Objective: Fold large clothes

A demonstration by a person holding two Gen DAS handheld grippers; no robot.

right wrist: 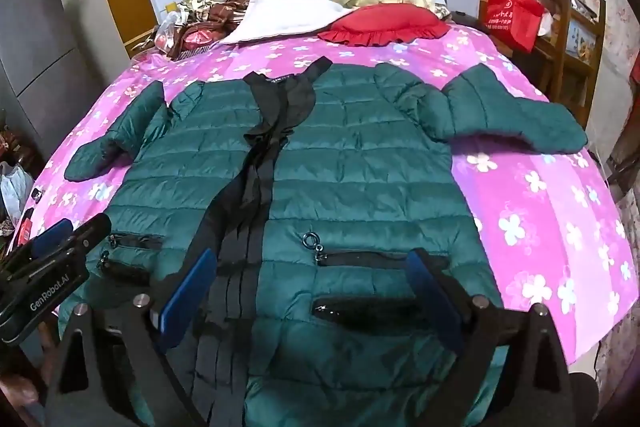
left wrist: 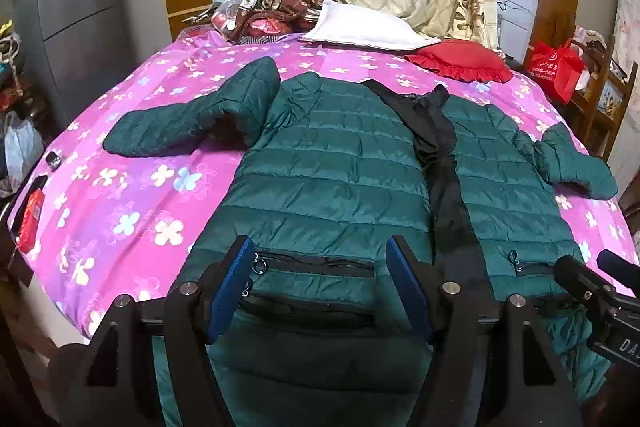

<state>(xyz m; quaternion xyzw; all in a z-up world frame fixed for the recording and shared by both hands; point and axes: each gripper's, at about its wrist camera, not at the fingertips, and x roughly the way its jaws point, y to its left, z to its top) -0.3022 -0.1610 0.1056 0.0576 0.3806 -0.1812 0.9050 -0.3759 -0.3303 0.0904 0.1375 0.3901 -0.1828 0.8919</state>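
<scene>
The green puffer jacket (left wrist: 332, 163) lay open on the bed (left wrist: 132, 195), light, puffy, probably slippery; both grippers (left wrist: 320, 291) (right wrist: 312, 295) hovered, jaws apart, empty. Hem corners looked best to pinch.

"GenRobot.AI" stands on the left hand-held gripper (right wrist: 72, 227) body

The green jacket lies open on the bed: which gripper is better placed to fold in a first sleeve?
Probably either. The left gripper hovers open over the left front panel of the green jacket, the right gripper open over the right panel. Each sleeve lies spread on its own side, so each suits its nearer sleeve.
</scene>
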